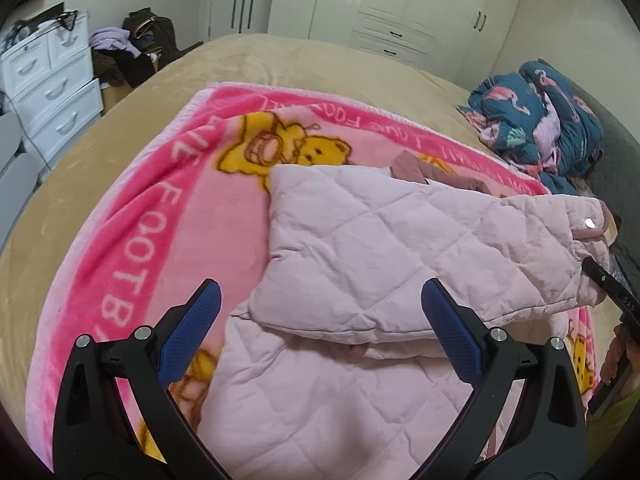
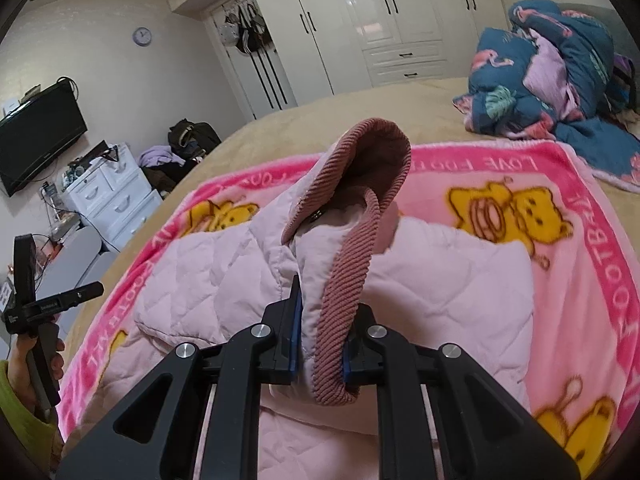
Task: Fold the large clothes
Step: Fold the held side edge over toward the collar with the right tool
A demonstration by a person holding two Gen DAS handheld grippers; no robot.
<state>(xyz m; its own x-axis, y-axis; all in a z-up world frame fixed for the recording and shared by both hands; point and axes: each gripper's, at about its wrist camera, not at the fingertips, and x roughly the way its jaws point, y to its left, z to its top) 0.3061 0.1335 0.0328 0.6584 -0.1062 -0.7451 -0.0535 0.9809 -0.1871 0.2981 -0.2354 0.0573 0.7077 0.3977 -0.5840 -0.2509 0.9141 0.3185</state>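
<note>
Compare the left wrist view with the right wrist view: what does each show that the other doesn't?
Only the left wrist view shows the left gripper open, nothing between its pads. Only the right wrist view shows the right gripper shut on the ribbed collar, plus the wall TV and clock. Both show the quilted pink jacket, the bear blanket and the blue flamingo bedding.

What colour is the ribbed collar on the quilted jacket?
Dusty rose pink, darker than the pale pink jacket; the collar shows best in the right wrist view.

On the bed (image 1: 100,152) — 1 quilted jacket (image 1: 360,240), 1 pink blanket (image 1: 132,216), 1 bundled duvet (image 1: 540,120) — plus 2 hand-held grippers.
</note>
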